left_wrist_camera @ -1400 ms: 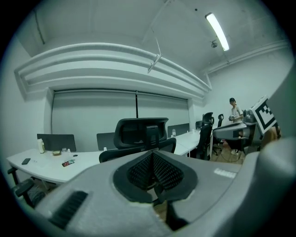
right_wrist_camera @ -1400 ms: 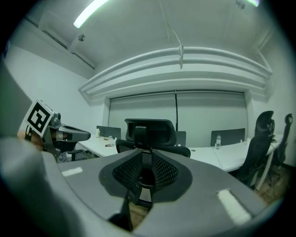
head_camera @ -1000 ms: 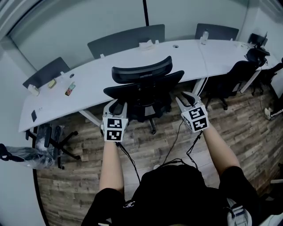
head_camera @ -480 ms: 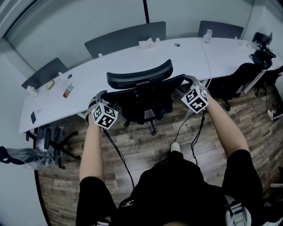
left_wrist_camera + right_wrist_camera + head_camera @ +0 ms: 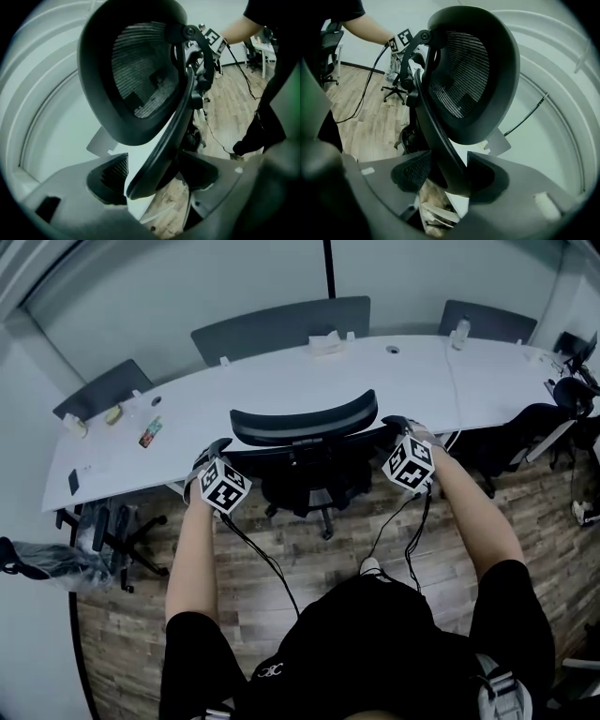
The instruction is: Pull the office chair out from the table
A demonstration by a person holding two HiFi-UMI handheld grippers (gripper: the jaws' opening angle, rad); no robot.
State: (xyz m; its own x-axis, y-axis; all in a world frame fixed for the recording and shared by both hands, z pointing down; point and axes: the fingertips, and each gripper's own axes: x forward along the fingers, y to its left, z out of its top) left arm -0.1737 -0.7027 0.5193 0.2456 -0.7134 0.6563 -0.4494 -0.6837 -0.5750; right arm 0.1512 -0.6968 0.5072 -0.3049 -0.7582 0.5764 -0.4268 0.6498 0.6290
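Position: office chair (image 5: pixel 305 442) is pushed close to tabletop (image 5: pixel 216 395) edge. Left tool (image 5: pixel 214 454) is clamped on left edge of backrest frame, right tool (image 5: pixel 405 429) on right edge. Both sides are best pulled evenly, straight back, so that chair is not turned; grip is not to be loosened.

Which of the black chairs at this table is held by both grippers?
The middle chair, with the curved headrest: the left gripper and right gripper clamp its back's edges. The right chair and left chair stand untouched.
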